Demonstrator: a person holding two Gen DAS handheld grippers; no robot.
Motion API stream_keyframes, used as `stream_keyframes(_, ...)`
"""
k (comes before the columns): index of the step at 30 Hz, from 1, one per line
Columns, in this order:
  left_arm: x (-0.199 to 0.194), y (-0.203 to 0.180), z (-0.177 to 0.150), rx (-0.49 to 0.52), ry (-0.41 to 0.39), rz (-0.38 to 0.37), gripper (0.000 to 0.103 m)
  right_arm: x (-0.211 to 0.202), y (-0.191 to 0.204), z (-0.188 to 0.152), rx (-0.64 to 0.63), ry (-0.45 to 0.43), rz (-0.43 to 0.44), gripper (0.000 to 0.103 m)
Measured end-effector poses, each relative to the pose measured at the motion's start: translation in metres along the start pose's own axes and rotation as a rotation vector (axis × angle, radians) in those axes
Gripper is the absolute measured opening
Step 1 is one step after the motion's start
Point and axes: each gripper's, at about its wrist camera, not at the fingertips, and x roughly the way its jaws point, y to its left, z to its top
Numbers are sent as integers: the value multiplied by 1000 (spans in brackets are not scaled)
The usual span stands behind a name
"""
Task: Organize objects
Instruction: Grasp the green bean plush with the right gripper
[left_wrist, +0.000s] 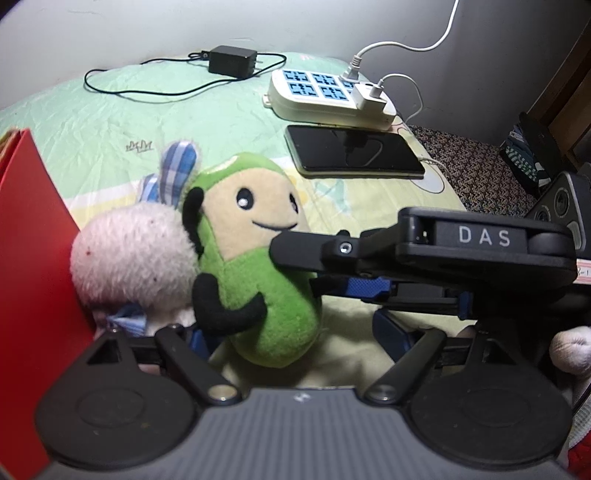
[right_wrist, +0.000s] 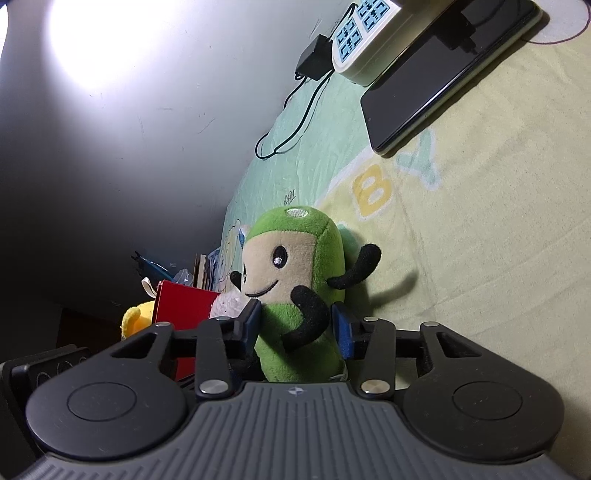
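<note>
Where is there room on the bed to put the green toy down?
The right gripper holds the green plush. Bare blanket lies to its right, below the phone. Another free patch sits between the black charger and the white fluffy plush. It is crowded by the red box.

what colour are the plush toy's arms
Black, against a green body with a beige face; clearest in the right wrist view.
</note>
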Motion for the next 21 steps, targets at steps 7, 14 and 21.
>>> stream_keyframes(7, -12, -16, -21, 24, 51, -87, 85, -36, 1, -29, -15, -5, -49, 44)
stream_keyframes(14, -27, -52, -63, 124, 103, -129, 85, -68, 12, -65, -66, -5, -135, 44)
stream_keyframes(21, -44, -53, -96, 133, 163, -175, 85, -84, 12, -107, -32, 39, -158, 44)
